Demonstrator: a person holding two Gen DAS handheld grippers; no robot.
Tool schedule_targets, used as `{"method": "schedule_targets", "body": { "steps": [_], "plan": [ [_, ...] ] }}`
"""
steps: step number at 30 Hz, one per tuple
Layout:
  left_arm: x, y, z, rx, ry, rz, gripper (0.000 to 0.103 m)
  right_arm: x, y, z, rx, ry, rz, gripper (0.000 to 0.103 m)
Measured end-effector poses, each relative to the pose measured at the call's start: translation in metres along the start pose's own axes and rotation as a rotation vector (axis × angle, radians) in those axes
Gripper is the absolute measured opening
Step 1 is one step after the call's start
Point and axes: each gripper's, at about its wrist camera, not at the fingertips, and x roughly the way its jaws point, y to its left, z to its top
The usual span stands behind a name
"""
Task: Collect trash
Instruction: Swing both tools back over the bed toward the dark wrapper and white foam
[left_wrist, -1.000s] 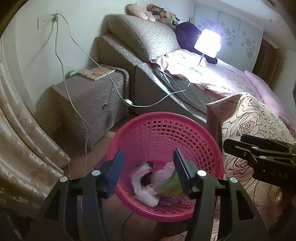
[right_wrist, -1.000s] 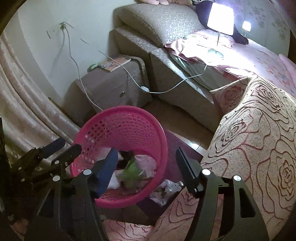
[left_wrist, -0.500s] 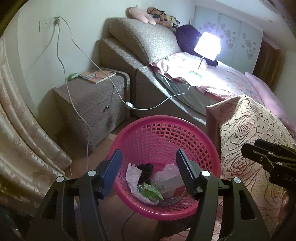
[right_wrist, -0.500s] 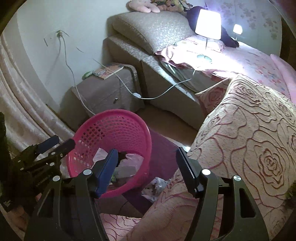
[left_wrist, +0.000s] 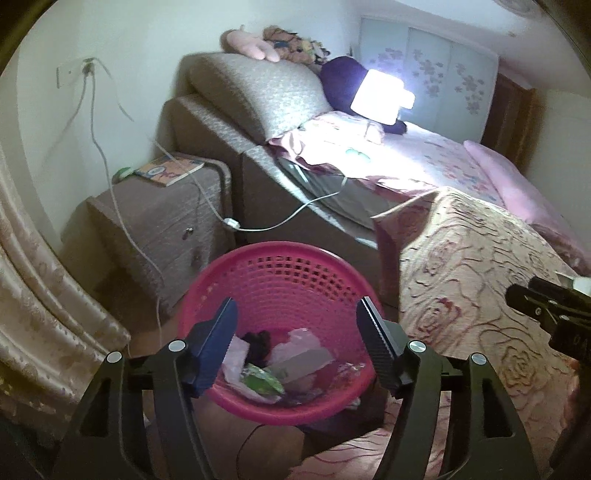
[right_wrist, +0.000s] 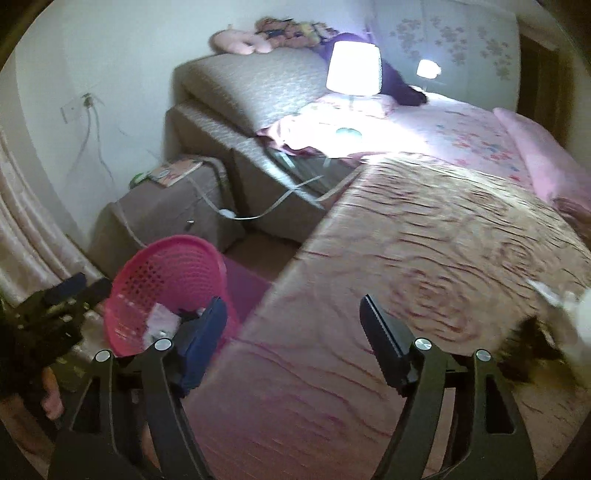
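Note:
A pink mesh basket (left_wrist: 277, 273) stands on the floor beside the bed and holds several scraps: white wrappers (left_wrist: 303, 347), a green packet (left_wrist: 262, 380) and a dark lump. My left gripper (left_wrist: 297, 343) is open and empty, held above the basket's near side. My right gripper (right_wrist: 291, 343) is open and empty over the rose-patterned quilt (right_wrist: 424, 266). The basket also shows at the left of the right wrist view (right_wrist: 166, 273). A white and a dark object (right_wrist: 546, 332) lie on the quilt at the far right, blurred.
A brown nightstand (left_wrist: 155, 218) with a book stands by the wall, white cables trailing from a socket. A padded headboard, plush toys and a lit lamp (left_wrist: 380, 96) are on the bed. A curtain (left_wrist: 40, 314) hangs at the left. A purple mat (right_wrist: 247, 291) lies by the basket.
Both grippers have risen and pulled back from the basket. The right gripper has swung right, from above the basket and floor to over the quilt. Both stay open.

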Motion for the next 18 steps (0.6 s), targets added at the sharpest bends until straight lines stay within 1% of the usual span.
{"method": "schedule_targets", "body": {
  "steps": [4, 8, 13, 14, 16, 17, 18],
  "plan": [
    [-0.004, -0.02, -0.003, 0.041, 0.0, -0.029, 0.066, -0.022, -0.029, -0.02, 0.02, -0.018, -0.057, 0.073],
    [-0.007, -0.041, -0.008, 0.081, 0.006, -0.06, 0.067, -0.049, -0.062, -0.048, 0.038, -0.039, -0.128, 0.073],
    [-0.01, -0.072, -0.016, 0.149, 0.009, -0.099, 0.068, -0.08, -0.101, -0.081, 0.054, -0.066, -0.242, 0.074],
    [-0.011, -0.077, -0.017, 0.16, 0.01, -0.107, 0.068, -0.086, -0.112, -0.088, 0.055, -0.075, -0.281, 0.074],
    [-0.012, -0.093, -0.02, 0.192, 0.013, -0.129, 0.069, -0.094, -0.128, -0.097, 0.062, -0.084, -0.334, 0.074],
    [-0.012, -0.098, -0.022, 0.206, 0.015, -0.137, 0.07, -0.098, -0.14, -0.102, 0.081, -0.085, -0.362, 0.074],
    [-0.012, -0.106, -0.024, 0.225, 0.019, -0.149, 0.07, -0.1, -0.148, -0.105, 0.099, -0.084, -0.37, 0.074]
  ]
}}
